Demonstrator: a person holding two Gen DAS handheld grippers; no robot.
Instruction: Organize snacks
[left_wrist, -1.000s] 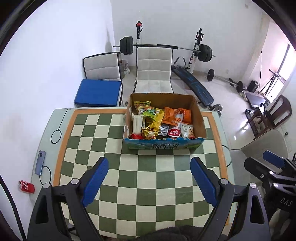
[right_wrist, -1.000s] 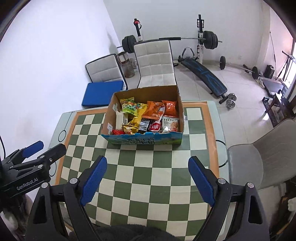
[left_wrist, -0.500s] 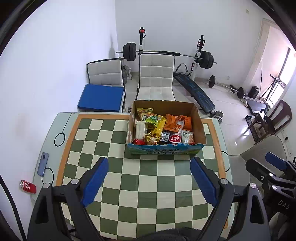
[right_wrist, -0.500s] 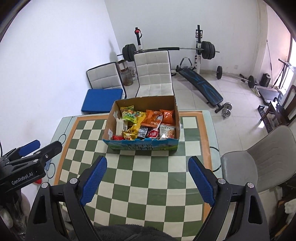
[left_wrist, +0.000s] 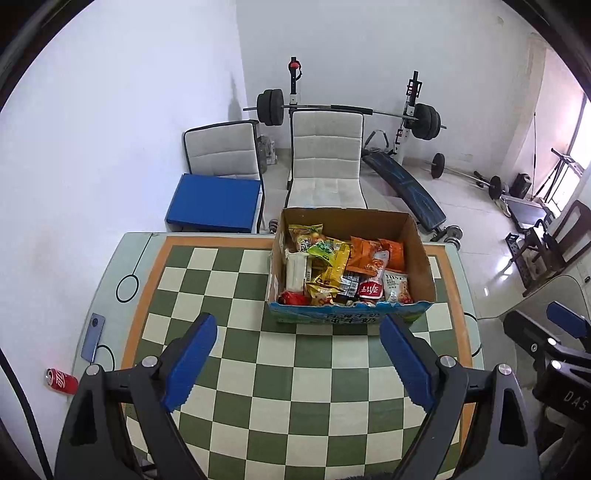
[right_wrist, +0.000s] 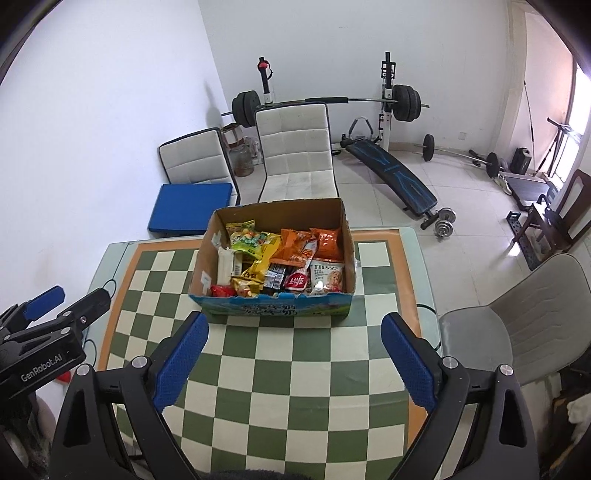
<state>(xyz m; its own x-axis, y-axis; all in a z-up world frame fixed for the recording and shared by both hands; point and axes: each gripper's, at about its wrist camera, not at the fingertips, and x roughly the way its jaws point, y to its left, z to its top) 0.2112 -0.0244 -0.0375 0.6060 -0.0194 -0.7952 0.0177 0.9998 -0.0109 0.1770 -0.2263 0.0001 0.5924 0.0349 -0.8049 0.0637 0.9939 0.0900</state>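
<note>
**Both grippers pull back, box of snacks sits full**

As both views widen over the last second, the left gripper (left_wrist: 297, 360) and right gripper (right_wrist: 293, 354) hang spread and empty, farther from the brown cardboard box (left_wrist: 419, 251) holding colourful snack packets (left_wrist: 340, 269) on the green-and-cream chequered table (left_wrist: 295, 387). Sorted already or awaiting sorting, I can't tell.

Bare checkered table (left_wrist: 295, 373) lies open before the cardboard box (left_wrist: 347, 315).

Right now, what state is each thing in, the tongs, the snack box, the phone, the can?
Left tongs: open, empty.
Right tongs: open, empty.
Cardboard box: open-topped, full of snack packets.
Phone: flat on the table edge.
Red can: on its side.
</note>
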